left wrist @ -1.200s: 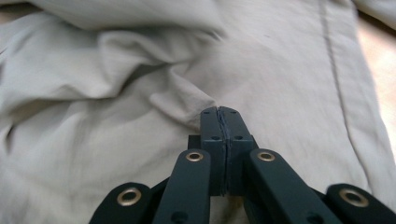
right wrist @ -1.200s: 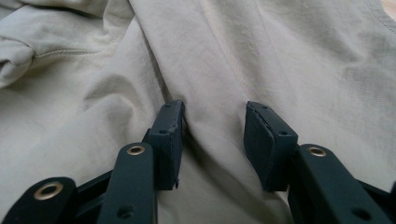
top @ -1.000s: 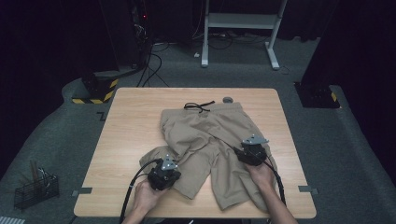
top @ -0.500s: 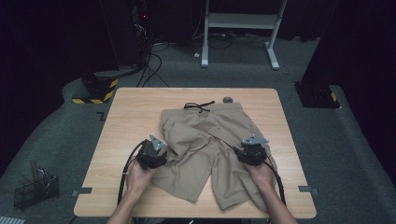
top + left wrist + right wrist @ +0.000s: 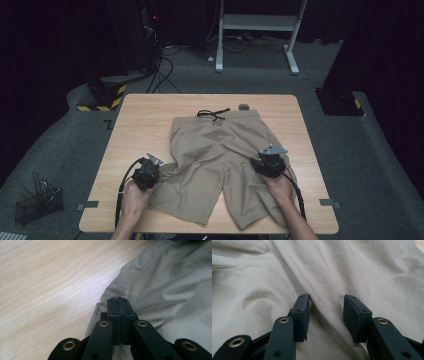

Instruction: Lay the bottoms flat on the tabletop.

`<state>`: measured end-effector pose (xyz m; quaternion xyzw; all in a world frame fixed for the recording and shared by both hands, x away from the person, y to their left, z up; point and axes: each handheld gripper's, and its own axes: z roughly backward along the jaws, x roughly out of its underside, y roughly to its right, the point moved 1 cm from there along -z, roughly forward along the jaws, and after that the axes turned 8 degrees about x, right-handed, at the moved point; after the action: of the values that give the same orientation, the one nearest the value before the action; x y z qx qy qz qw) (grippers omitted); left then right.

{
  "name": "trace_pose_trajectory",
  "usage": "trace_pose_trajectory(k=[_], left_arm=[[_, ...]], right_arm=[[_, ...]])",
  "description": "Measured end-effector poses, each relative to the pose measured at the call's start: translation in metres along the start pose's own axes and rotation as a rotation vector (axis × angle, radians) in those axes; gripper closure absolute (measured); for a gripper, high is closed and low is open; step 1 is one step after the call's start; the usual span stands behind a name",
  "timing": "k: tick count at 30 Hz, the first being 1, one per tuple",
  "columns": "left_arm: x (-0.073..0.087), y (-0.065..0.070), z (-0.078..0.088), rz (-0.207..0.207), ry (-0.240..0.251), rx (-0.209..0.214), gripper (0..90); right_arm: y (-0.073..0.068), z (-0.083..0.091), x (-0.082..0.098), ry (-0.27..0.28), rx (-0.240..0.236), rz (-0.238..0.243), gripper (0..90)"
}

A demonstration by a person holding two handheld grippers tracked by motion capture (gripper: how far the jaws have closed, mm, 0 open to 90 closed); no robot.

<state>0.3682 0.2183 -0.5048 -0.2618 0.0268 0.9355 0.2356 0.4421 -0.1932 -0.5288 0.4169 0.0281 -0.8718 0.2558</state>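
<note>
Shorts (image 5: pixel 222 160) lay spread, rumpled, mid-worktop (image 5: pixel 140 125), waistband toward 12 o'clock. Left tongs (image 5: pixel 117 302) had just been closing, now clamped on hem at shorts' 9 o'clock edge. Right tongs (image 5: pixel 327 307) half-open, pressed on fabric, gripping nothing. Smoothing under way, folding apparently not begun.

A light wooden table (image 5: pixel 150 115) is seen, with tan shorts (image 5: pixel 220 160) spread flat on its middle and near part. The waistband is turned to the far edge, the legs to the near edge. A black drawstring (image 5: pixel 212 114) is laid on the wood just beyond the waistband, and a small grey round thing (image 5: pixel 243 106) beside the waistband's far right corner
</note>
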Motion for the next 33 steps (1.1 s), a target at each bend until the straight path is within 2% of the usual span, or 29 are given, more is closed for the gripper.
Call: trace_pose_trajectory(k=[1, 2, 4, 6, 7, 8, 11, 13, 15, 16, 18, 19, 21, 25, 30, 33], left_arm=[[-0.001, 0.001, 0.002, 0.0, 0.013, -0.002, 87.1], [-0.003, 0.001, 0.005, 0.003, 0.04, 0.002, 81.8], [-0.012, 0.002, 0.009, 0.001, 0.106, 0.012, 66.3], [-0.024, 0.006, 0.009, -0.023, 0.139, -0.014, 57.0], [-0.031, 0.008, 0.008, -0.029, 0.157, 0.006, 54.8], [-0.037, 0.01, 0.007, -0.028, 0.181, 0.049, 52.9], [-0.054, 0.012, 0.0, 0.023, 0.245, 0.198, 48.3], [-0.063, 0.012, -0.005, 0.061, 0.275, 0.259, 48.0], [-0.071, 0.011, -0.011, 0.075, 0.288, 0.277, 51.5], [-0.073, 0.011, -0.015, 0.075, 0.288, 0.291, 57.4], [-0.079, 0.01, -0.021, 0.06, 0.259, 0.304, 70.4], [-0.08, 0.011, -0.023, 0.056, 0.248, 0.304, 78.8], [-0.082, 0.01, -0.025, 0.043, 0.218, 0.27, 87.6], [-0.079, 0.004, -0.022, 0.029, 0.182, 0.196, 88.7], [-0.064, -0.015, -0.017, 0.004, 0.124, 0.056, 88.7], [-0.055, -0.023, -0.022, -0.014, 0.051, 0.027, 88.6]], right_arm=[[0.0, 0.0, 0.0, 0.0, 0.0, 0.0, 56.6], [0.0, 0.0, 0.0, 0.0, 0.001, 0.0, 56.6], [0.0, 0.0, 0.0, 0.0, 0.001, 0.0, 56.6], [0.0, 0.0, 0.0, -0.001, 0.0, -0.001, 56.6], [0.0, 0.0, 0.0, 0.0, 0.0, -0.001, 56.6], [0.0, 0.0, 0.0, 0.0, 0.001, 0.0, 56.6], [0.0, 0.0, 0.0, -0.002, -0.001, -0.004, 56.7], [0.0, 0.0, 0.0, -0.003, -0.003, -0.005, 56.6], [0.0, 0.0, 0.0, -0.003, -0.003, -0.006, 56.2], [0.0, 0.0, 0.0, -0.004, -0.007, -0.01, 55.9], [0.001, 0.0, 0.0, -0.004, -0.007, -0.013, 55.6], [0.001, 0.0, 0.0, -0.004, -0.007, -0.013, 55.3], [0.001, -0.001, 0.0, -0.004, -0.005, -0.014, 54.4], [0.002, -0.001, 0.0, -0.007, -0.006, -0.022, 53.8], [0.002, -0.001, 0.0, -0.009, -0.005, -0.025, 53.0], [0.002, -0.001, 0.0, -0.013, 0.002, -0.036, 49.6]])
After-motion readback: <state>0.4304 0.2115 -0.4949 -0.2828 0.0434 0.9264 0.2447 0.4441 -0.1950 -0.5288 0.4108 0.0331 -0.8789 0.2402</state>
